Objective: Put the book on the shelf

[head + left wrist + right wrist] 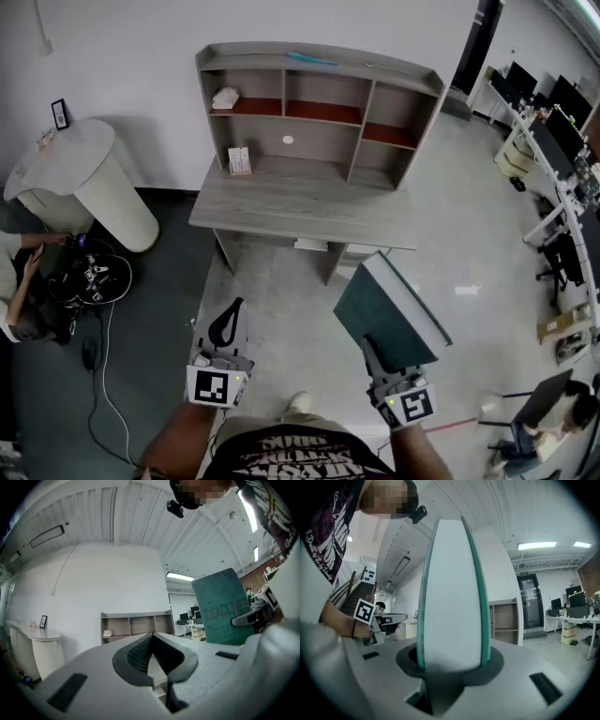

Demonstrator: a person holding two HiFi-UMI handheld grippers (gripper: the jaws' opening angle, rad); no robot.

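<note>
The book (389,314) is a thick rectangular hardback with a matte dark green cover and a smooth white page block. It is not on the shelf: it is in the air above the floor (281,291), at 5 o'clock from the desk (300,211). The right gripper (375,356) is clamped on the book's lower edge, one dark pad on each cover. The page edge faces back along the jaws, and the book stands upward, leaning toward 1 o'clock in the head view. The left gripper (232,309), at 7 o'clock from the desk, holds nothing, and its ribbed black pads meet at the tips. Both grippers point level toward 12 o'clock, at the desk. The shelf (244,52) is a grey wood-grain unit with open box compartments. It stands on the desk's far edge against a white wall (141,56).
</note>
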